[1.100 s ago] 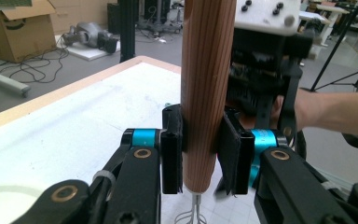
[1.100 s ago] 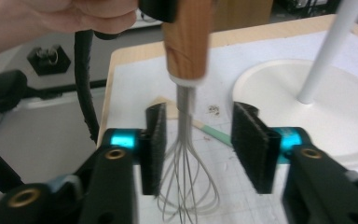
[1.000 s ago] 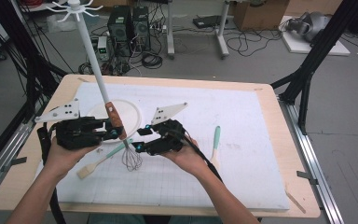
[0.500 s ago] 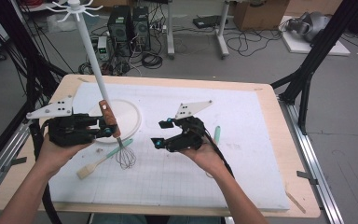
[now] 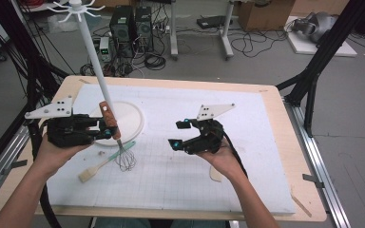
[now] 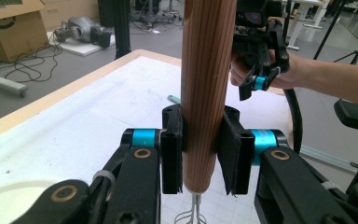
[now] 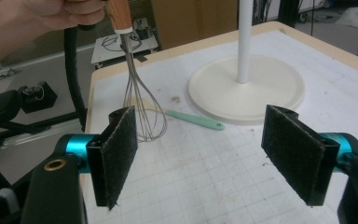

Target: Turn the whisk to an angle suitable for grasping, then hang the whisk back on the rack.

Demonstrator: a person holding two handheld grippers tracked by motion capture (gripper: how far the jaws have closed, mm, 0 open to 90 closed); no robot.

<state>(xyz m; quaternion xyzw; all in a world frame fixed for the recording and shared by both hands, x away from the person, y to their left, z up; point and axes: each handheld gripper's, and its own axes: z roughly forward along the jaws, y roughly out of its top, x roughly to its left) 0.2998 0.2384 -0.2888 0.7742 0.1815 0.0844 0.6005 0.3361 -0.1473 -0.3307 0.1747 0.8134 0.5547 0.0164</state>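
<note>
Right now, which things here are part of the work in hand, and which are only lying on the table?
In use:
- whisk, wooden handle clamped in the left tongs
- right tongs, open, nothing between them

Lying about:
- spatula with mint handle, flat on the mat
- white hook stand, on its round base

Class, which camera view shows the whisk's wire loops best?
The right gripper view: the whisk hangs close by, its wire loops whole against the white mat. The high view shows the whisk small, held by the left hand-held gripper. The left gripper view shows mostly the wooden handle, with only a bit of wire below.
</note>
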